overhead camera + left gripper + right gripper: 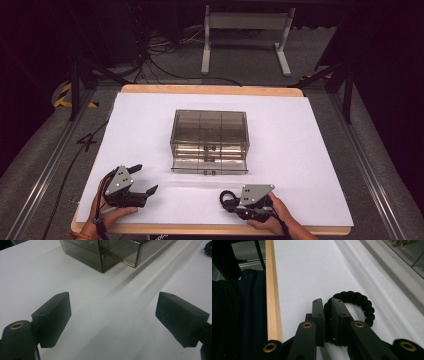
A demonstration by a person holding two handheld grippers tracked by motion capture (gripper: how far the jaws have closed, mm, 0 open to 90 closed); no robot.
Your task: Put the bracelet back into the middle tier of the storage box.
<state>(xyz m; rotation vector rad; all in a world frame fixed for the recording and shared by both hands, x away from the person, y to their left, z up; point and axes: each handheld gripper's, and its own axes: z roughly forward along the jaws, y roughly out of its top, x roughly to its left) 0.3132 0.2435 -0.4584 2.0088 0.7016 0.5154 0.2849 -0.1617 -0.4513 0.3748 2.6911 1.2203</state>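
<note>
A smoky see-through drawer box (210, 135) stands in the middle of the white table cover; its bottom drawer (209, 166) is pulled out toward me. In the left gripper view the box (100, 252) is ahead, past my left gripper (112, 310), whose jaws stand wide open over bare cover. In the high view that left gripper (145, 179) sits at the front left. My right gripper (325, 301) is shut on a black braided bracelet (359, 302), whose loop lies on the cover to one side of the jaws. In the high view the right gripper (232, 205) and the bracelet (227, 196) are at the front, right of centre.
The table's wooden front edge (272, 290) runs close beside the right gripper, with dark clothing (237, 315) beyond it. A fold in the white cover (300, 150) crosses in front of the box. Cables and a white table frame (245, 35) are on the floor behind.
</note>
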